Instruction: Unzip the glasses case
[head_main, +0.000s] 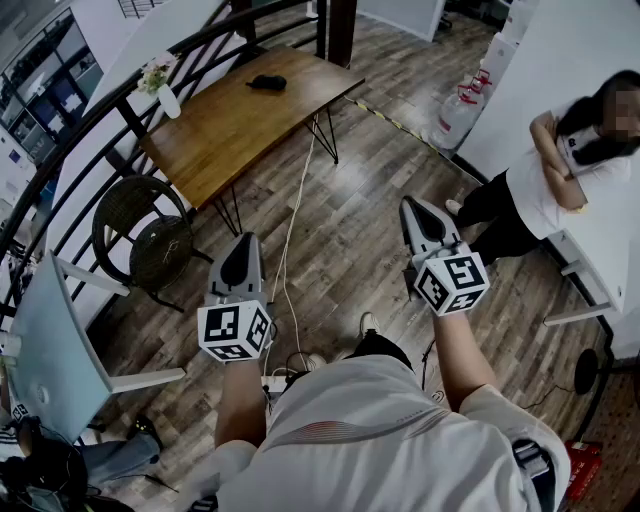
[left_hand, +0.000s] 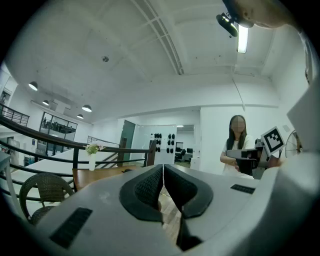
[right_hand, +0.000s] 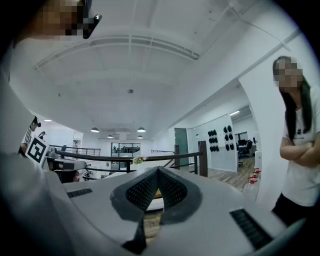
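Note:
A dark glasses case (head_main: 267, 82) lies on the far end of a wooden table (head_main: 230, 125), well ahead of both grippers. In the left gripper view it is a small dark shape (left_hand: 126, 170) on the tabletop. My left gripper (head_main: 243, 242) is held level over the floor, jaws shut with nothing between them (left_hand: 163, 169). My right gripper (head_main: 413, 205) is also level and shut on nothing (right_hand: 158, 171), further right and slightly ahead. Neither gripper touches the case or the table.
A vase of flowers (head_main: 160, 85) stands at the table's left corner. A wicker chair (head_main: 140, 232) sits left of the table by a black railing (head_main: 60, 150). A person (head_main: 560, 170) stands at the right, arms folded. A cable (head_main: 295, 220) runs across the wooden floor.

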